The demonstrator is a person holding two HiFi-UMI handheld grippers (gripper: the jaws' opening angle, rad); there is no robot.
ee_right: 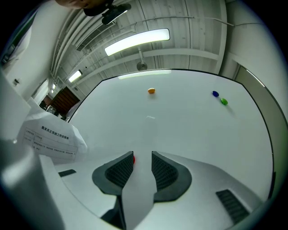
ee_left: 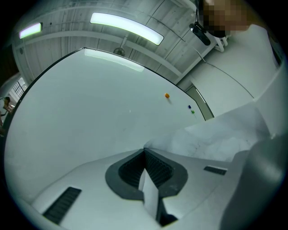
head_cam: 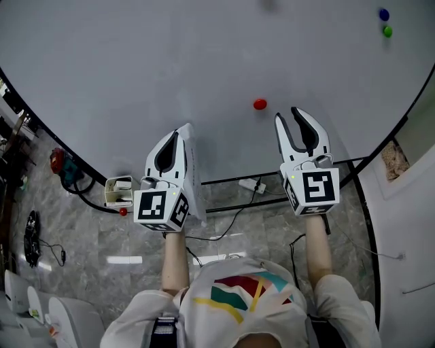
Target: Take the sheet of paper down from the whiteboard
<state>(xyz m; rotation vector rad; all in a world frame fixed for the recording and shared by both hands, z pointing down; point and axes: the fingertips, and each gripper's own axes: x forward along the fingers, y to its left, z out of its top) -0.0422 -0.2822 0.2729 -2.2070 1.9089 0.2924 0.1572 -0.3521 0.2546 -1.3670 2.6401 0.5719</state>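
The whiteboard (head_cam: 170, 61) fills the upper head view. My left gripper (head_cam: 182, 130) is shut on the white sheet of paper (head_cam: 195, 178), which hangs off the board along the gripper's right side. In the left gripper view the jaws (ee_left: 145, 150) are pressed together on the paper's edge, and the crumpled sheet (ee_left: 216, 139) spreads to the right. My right gripper (head_cam: 289, 114) stands open with nothing in it, just right of a red magnet (head_cam: 259, 104) on the board. The right gripper view (ee_right: 142, 155) shows that magnet (ee_right: 132, 158) beside the left jaw and the printed sheet (ee_right: 49, 137) at far left.
Blue (head_cam: 384, 13) and green (head_cam: 387, 30) magnets sit at the board's upper right, and an orange one (ee_right: 151, 90) higher up. Below the board's frame, the tiled floor holds a white box (head_cam: 119, 192), a red tool (head_cam: 58, 162), a power strip (head_cam: 253, 183) and cables.
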